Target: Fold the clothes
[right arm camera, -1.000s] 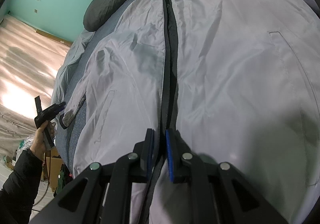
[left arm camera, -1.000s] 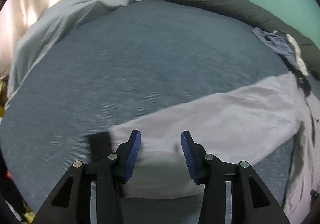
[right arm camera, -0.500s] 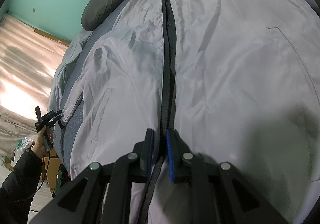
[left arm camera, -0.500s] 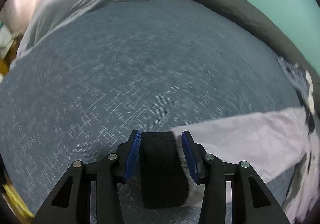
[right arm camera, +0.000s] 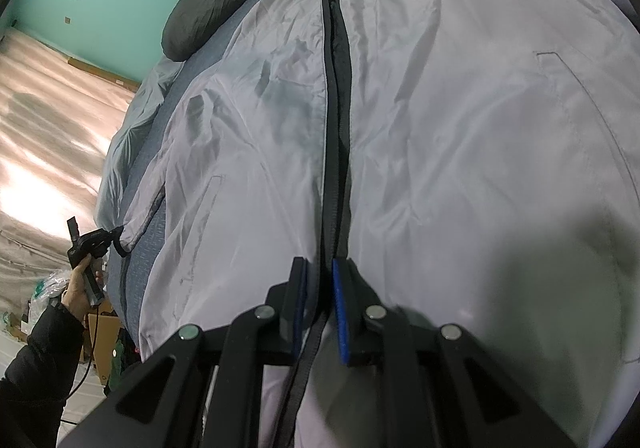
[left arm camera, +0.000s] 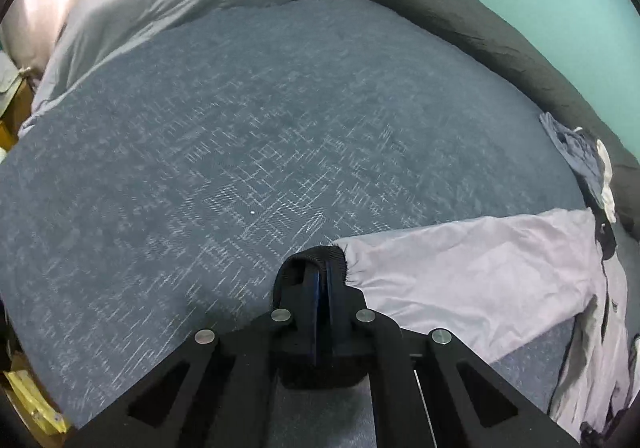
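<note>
While jacket (right arm camera: 460,152) lies collar-far, zipper lengthwise: left hand-held gripper (left arm camera: 320,282) clenched on cuff (left arm camera: 318,254), right hand-held gripper (right arm camera: 320,284) clamping hem.

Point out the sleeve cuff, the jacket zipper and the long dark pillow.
cuff (left arm camera: 320,254), left wrist view, ribbed black end at the jaws.
zipper (right arm camera: 335,120), right wrist view, dark strip mid-front.
pillow (left arm camera: 480,36), left wrist view, its middle.

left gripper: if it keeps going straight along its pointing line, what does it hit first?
Likely the blue bedspread just past the black cuff that the left gripper has its jaws shut on. Nothing else lies between; exact depth is unclear through the fisheye.
</note>
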`<state>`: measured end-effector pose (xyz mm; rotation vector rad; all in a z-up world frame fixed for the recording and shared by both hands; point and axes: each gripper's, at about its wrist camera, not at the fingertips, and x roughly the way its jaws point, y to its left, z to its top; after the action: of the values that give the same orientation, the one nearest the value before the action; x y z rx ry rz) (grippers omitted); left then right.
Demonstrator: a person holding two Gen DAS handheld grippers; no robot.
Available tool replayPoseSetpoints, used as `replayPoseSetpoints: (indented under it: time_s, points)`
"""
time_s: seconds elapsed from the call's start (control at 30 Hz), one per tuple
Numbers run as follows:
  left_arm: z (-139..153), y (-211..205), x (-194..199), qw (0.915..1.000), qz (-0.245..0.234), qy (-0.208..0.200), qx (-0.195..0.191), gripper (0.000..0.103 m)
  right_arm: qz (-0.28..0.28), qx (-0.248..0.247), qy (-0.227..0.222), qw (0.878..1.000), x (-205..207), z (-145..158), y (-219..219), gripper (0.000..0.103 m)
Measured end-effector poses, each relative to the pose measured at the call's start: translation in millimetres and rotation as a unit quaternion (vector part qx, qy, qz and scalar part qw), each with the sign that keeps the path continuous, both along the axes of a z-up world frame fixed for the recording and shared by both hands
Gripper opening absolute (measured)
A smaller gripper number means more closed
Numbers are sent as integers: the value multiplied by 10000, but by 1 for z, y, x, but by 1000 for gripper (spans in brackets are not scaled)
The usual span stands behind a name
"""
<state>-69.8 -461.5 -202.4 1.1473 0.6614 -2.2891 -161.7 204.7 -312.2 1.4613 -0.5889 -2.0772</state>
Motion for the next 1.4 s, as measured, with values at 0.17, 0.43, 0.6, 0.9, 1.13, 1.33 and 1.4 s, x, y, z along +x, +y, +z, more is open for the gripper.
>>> replayPoseSetpoints:
  time_s: [0.17,0.43,0.6,0.9,1.13,1.33,1.4]
  points:
    - [5,-12,13,9998,161,-88,107,3,-2,-44,2,10000,0,1,1,13]
    - [-25,-20,9,9985,314,-419,188,4,-3,-71,-17,10000,-1,0,3,13]
    - [-19,-21,9,9983,337,-470,99,12,0,-57,-30,10000,-2,0,4,14]
    - [25,-3,25,9983,411,-288,-283,25,-104,-40,85,9999,8,19,10,16]
    - [61,68,16,9975,-696,108,-53,34,-487,106,277,9984,20,50,45,17]
    - [74,162,4,9790,-2009,127,313,36,-530,456,172,9974,40,70,76,30]
    - [76,193,2,9706,-2366,110,438,36,-494,627,136,9967,49,77,89,47]
